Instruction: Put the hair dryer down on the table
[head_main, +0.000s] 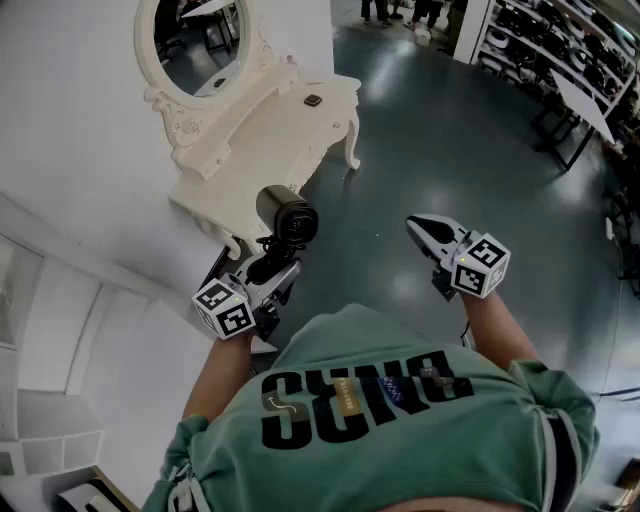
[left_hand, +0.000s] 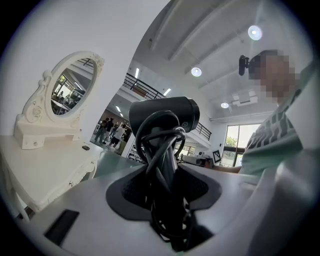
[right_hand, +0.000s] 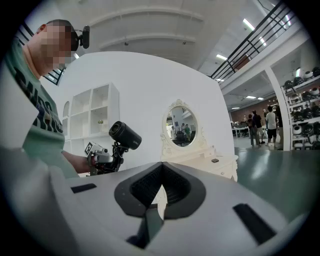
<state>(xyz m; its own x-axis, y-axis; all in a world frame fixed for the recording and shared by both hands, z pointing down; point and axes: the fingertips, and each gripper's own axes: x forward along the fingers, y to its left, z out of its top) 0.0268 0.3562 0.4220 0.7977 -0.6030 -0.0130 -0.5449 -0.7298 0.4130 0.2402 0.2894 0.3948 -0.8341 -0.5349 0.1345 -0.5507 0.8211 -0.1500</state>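
A black hair dryer (head_main: 287, 215) with its cord wound round the handle is held upright in my left gripper (head_main: 268, 274), whose jaws are shut on the handle. In the left gripper view the hair dryer (left_hand: 165, 116) rises between the pads, barrel on top. It hangs in the air near the front corner of the white dressing table (head_main: 285, 125). My right gripper (head_main: 425, 232) is off to the right over the floor, shut and empty. From the right gripper view the hair dryer (right_hand: 124, 134) and the left gripper (right_hand: 112, 160) show at the left, with the dressing table (right_hand: 212, 162) behind.
An oval mirror (head_main: 198, 40) stands at the back of the dressing table, and a small dark object (head_main: 313, 100) lies on its top. White shelving (right_hand: 92, 120) is against the wall at the left. Racks (head_main: 560, 50) and people stand far across the grey floor.
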